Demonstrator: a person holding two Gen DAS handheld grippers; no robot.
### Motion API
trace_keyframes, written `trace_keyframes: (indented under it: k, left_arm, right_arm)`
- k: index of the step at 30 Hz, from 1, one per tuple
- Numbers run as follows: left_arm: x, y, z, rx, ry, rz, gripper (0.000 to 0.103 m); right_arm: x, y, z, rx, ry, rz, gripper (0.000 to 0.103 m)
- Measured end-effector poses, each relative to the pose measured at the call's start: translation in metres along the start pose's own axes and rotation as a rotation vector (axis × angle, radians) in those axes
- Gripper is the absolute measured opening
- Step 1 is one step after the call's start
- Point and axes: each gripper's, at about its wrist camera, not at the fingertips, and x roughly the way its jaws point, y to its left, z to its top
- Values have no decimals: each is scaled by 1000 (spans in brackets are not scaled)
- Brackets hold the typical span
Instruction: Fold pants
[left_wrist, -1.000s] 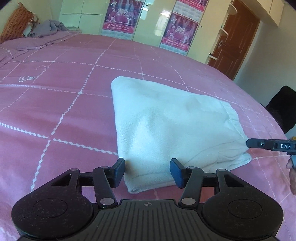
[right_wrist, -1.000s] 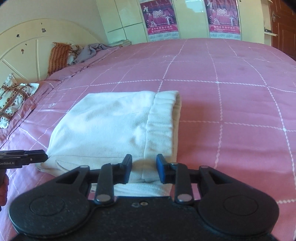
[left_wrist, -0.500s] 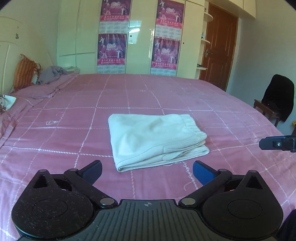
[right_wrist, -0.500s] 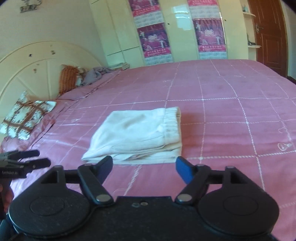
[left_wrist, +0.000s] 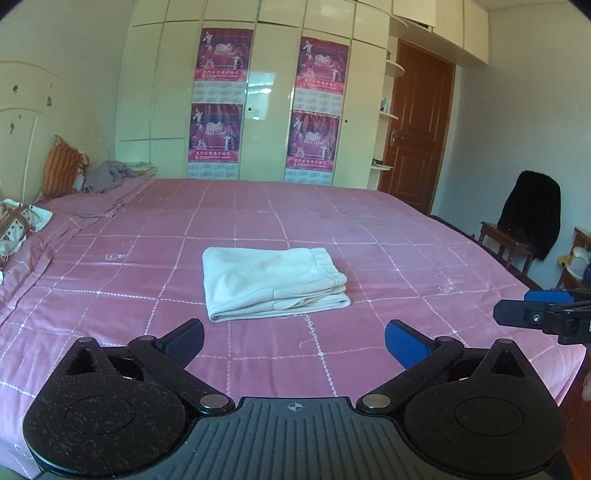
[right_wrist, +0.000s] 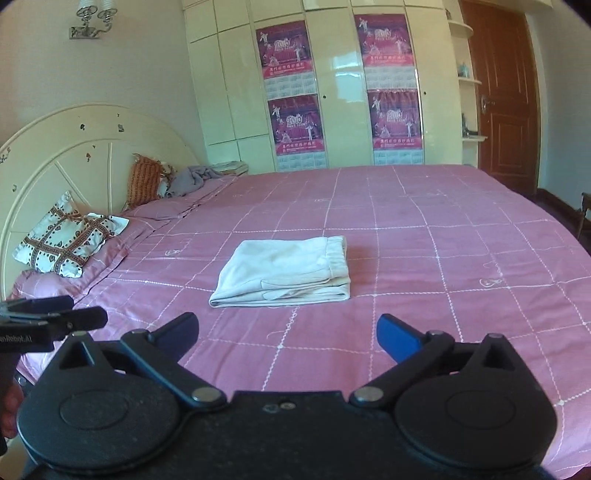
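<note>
The folded pants (left_wrist: 271, 282) lie flat on the bed (left_wrist: 406, 258). The left tongs (left_wrist: 293, 341) gape wide and empty, well short of them. The right tongs (right_wrist: 286, 334) are opening, nothing between them.

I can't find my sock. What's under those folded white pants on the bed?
The folded white pants lie flat on the pink bedspread. Only bedspread shows around them; anything beneath or between the layers is covered.
</note>
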Motion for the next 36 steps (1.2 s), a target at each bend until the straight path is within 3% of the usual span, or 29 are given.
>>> trace_keyframes:
  k: [3,15,36]
  left_arm:
    - [-2,-6,-1,31,8,27,103]
    - [-18,2,3,-28,-38,-3,103]
    - [-17,-4,2,-10,-54,-7,103]
  right_arm:
    - [-4,9,-2,-36,-14,-27,103]
    - [-24,29,1,-80,-115,-44,103]
    - [-30,33,0,-86,-132,-44,103]
